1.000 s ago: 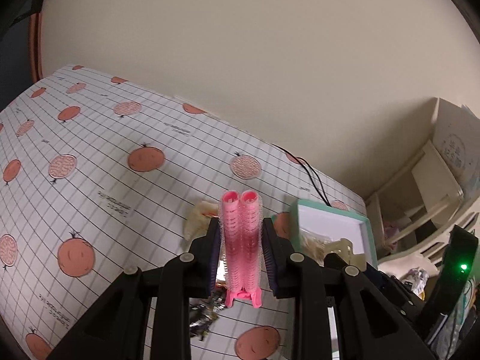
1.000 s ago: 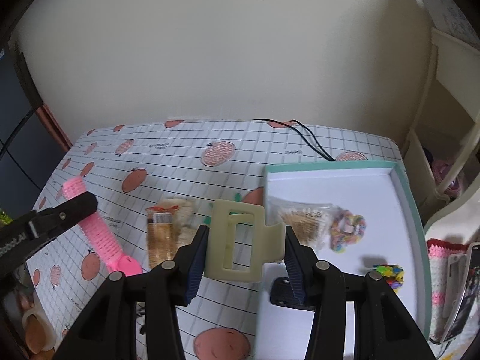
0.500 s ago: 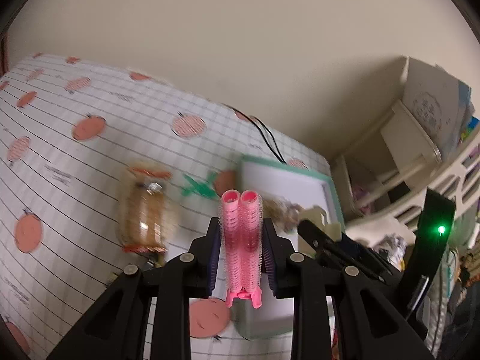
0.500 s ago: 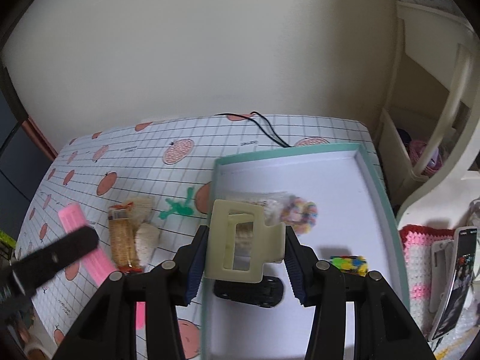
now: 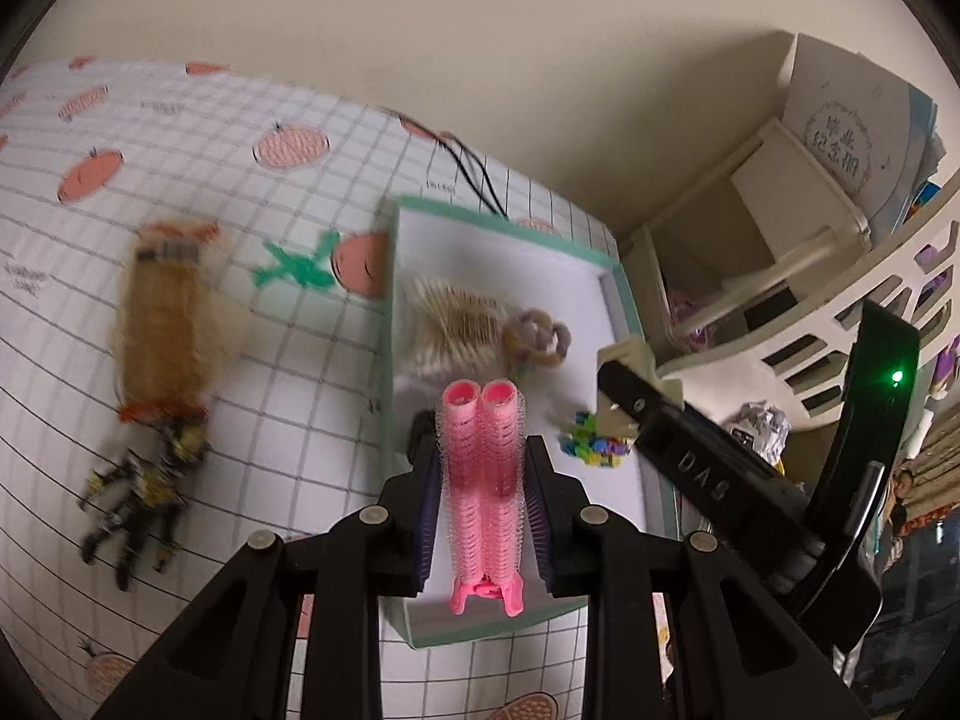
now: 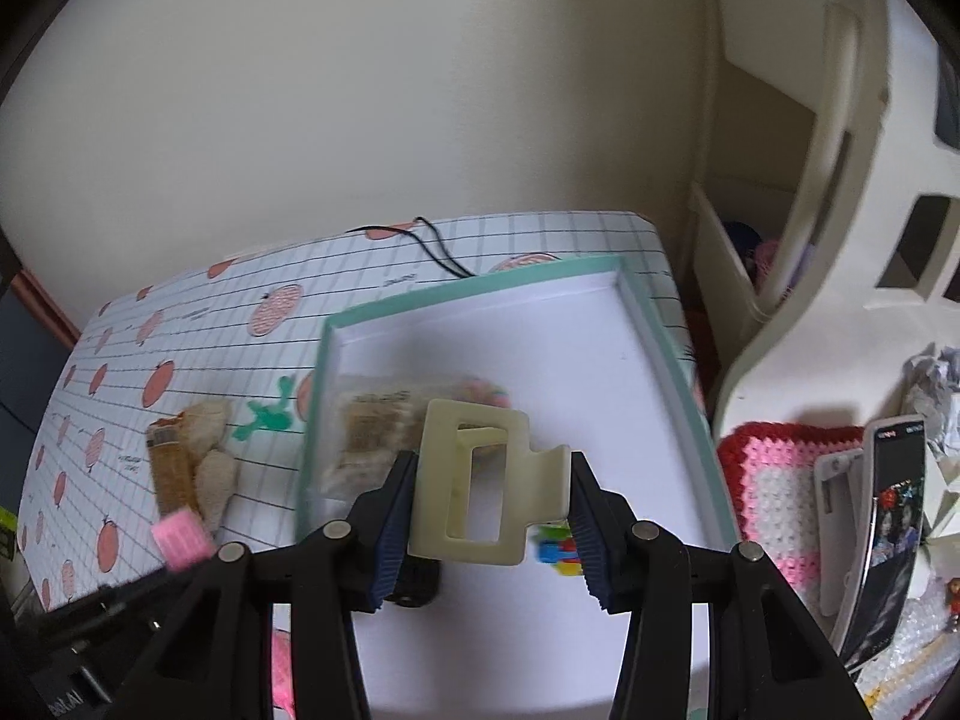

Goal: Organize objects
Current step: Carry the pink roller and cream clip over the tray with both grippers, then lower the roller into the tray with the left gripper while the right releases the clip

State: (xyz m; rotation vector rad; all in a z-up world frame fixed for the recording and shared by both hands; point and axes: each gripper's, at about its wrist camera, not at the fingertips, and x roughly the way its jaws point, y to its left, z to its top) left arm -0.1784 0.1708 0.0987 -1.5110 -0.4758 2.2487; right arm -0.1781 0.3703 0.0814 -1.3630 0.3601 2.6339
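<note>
My left gripper (image 5: 481, 462) is shut on a pair of pink hair rollers (image 5: 483, 480), held over the near left part of the teal-rimmed white tray (image 5: 624, 294). My right gripper (image 6: 489, 498) is shut on a cream hair claw clip (image 6: 486, 486), held above the tray (image 6: 672, 348) middle. Inside the tray lie a bag of cotton swabs (image 5: 450, 324), a pastel scrunchie (image 5: 540, 339), a colourful bead cluster (image 5: 594, 441) and a dark object (image 6: 414, 585) partly hidden by the fingers. The right gripper's body (image 5: 708, 474) crosses the left wrist view.
On the fruit-print tablecloth (image 5: 210, 138) left of the tray lie a brown snack packet (image 5: 165, 330), a green toy figure (image 5: 297, 267) and a dark action figure (image 5: 141, 498). A black cable (image 6: 432, 246) runs behind the tray. White shelving (image 6: 780, 210) and a phone (image 6: 888, 534) stand at the right.
Both grippers have swung right and come over the tray, each still holding its item. The tray fills more of both views now.
</note>
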